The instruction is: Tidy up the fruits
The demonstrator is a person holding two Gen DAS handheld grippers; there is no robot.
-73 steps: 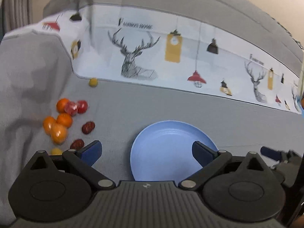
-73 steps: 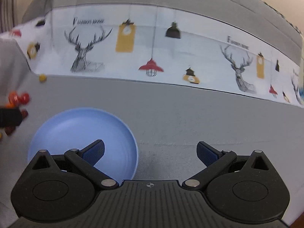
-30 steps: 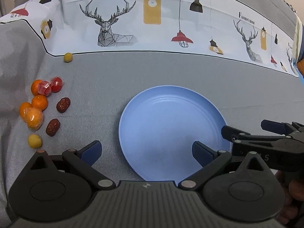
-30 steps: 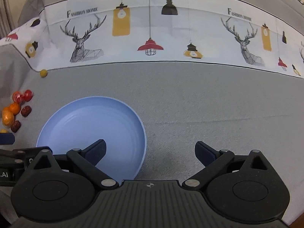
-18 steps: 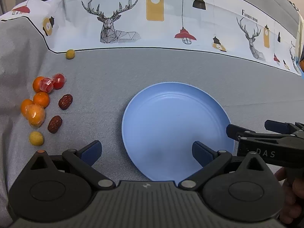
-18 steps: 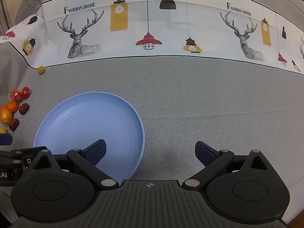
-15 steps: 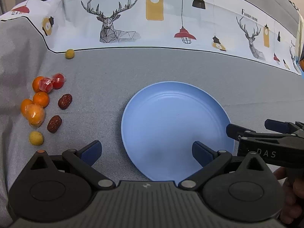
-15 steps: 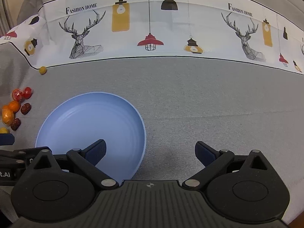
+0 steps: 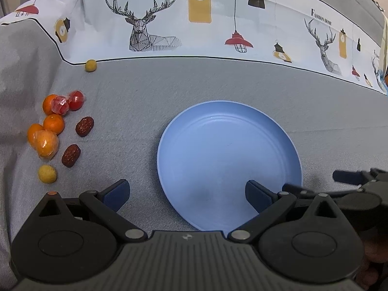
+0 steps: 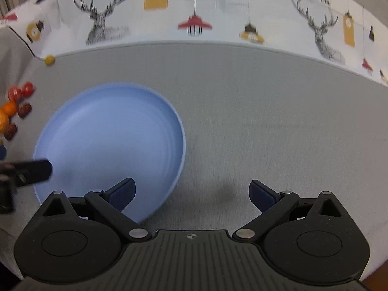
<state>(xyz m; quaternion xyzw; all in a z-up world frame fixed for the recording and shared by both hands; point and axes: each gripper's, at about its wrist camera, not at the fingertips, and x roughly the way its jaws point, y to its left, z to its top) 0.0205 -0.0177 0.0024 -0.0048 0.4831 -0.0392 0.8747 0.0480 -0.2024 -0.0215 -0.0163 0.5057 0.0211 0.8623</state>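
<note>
A light blue plate point(image 9: 228, 150) lies bare on the grey cloth; it also shows in the right wrist view point(image 10: 109, 140). Left of it is a cluster of small fruits: oranges point(image 9: 53, 123), red cherry tomatoes point(image 9: 76, 100), two dark red dates point(image 9: 84, 126), a yellow fruit point(image 9: 47, 173). Another yellow fruit point(image 9: 90, 65) lies farther back. My left gripper point(image 9: 186, 192) is open and empty over the plate's near left rim. My right gripper point(image 10: 191, 192) is open and empty over the cloth right of the plate.
The grey tablecloth point(image 10: 266, 111) has a white border printed with deer and lamps point(image 9: 150, 29) along the back. The right gripper's fingers point(image 9: 351, 177) show at the right edge of the left wrist view.
Both grippers have dropped and moved forward a little toward the plate. The right view is blurred from motion. Fruits and plate have not moved.
</note>
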